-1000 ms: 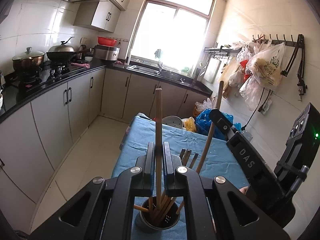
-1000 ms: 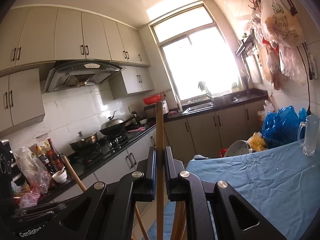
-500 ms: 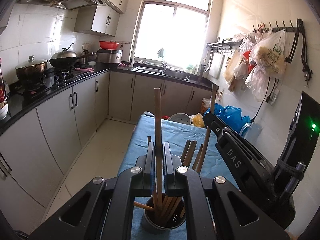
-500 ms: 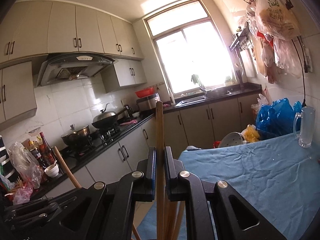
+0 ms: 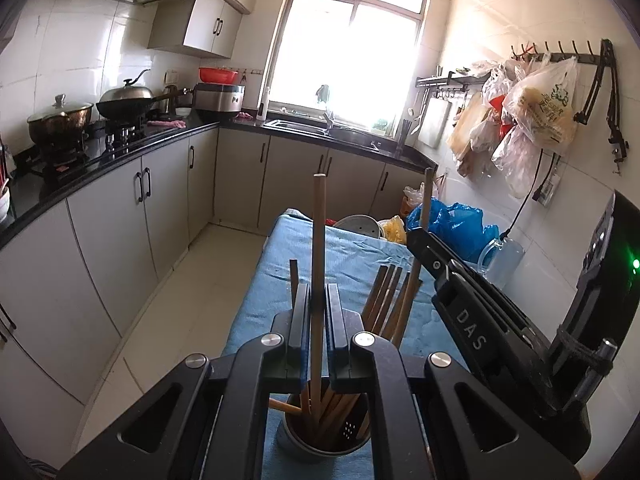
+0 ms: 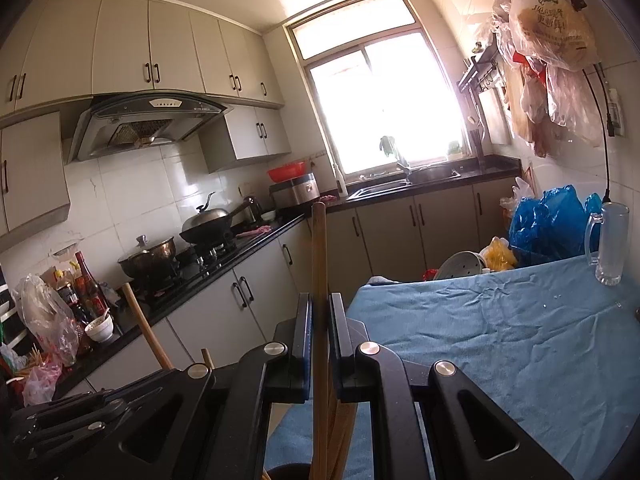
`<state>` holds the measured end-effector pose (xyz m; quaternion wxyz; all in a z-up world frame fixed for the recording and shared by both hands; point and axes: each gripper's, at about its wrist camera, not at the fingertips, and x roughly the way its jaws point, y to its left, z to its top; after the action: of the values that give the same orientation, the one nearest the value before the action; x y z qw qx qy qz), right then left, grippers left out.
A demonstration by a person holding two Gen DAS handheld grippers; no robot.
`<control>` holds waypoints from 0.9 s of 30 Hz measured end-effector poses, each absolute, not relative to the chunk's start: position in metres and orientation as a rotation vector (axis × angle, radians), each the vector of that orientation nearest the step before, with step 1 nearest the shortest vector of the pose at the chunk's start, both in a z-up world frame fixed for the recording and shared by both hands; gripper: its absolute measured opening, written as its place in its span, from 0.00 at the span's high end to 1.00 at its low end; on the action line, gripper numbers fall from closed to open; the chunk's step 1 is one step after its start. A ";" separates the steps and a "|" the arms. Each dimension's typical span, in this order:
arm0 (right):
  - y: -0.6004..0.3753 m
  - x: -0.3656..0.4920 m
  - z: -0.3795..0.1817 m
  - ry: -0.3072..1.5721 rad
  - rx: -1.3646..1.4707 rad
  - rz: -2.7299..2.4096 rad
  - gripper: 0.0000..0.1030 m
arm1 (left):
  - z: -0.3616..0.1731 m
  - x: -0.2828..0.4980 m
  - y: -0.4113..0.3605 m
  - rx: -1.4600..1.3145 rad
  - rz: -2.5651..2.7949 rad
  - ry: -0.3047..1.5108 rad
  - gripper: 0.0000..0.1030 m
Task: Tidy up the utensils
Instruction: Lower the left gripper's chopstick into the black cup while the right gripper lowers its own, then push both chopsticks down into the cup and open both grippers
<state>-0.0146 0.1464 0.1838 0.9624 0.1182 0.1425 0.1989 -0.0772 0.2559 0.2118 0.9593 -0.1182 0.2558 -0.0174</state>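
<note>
My left gripper (image 5: 318, 289) is shut on an upright wooden chopstick (image 5: 319, 232). Its lower end reaches into a metal cup (image 5: 289, 440) that stands on the blue cloth (image 5: 352, 258) and holds several more chopsticks. My right gripper (image 5: 418, 240) comes in from the right, shut on a second chopstick (image 5: 426, 200) that slants down toward the cup. In the right wrist view, the right gripper (image 6: 320, 300) clamps that stick (image 6: 319, 248) upright. The left gripper (image 6: 80, 412) and its stick (image 6: 144, 328) lie at the lower left. Only the cup's dark rim (image 6: 286, 472) shows there.
The blue cloth (image 6: 500, 340) covers a narrow table with a glass mug (image 6: 607, 244) near the wall. Blue bags (image 5: 452, 224) and a white bowl (image 5: 358, 224) sit past the far end. Counter and cabinets (image 5: 120, 184) run along the left, across a floor aisle.
Both grippers have sunk a little with their chopsticks. The cup and its bundle of sticks now stand higher and larger in the left wrist view.
</note>
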 end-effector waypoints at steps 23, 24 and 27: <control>0.162 -0.022 0.159 0.316 0.160 0.404 0.92 | 0.200 -0.068 0.256 -0.237 -0.035 0.545 0.94; 0.162 -0.022 0.158 0.319 0.159 0.404 0.92 | 0.199 -0.069 0.255 -0.235 -0.034 0.545 0.94; 0.162 -0.023 0.153 0.332 0.154 0.406 0.92 | 0.196 -0.067 0.253 -0.233 -0.031 0.552 0.94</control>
<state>-0.0234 0.1617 0.1528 0.9629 0.0763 0.1641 0.2004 -0.0675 0.2532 0.1956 0.9554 -0.1150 0.2717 -0.0153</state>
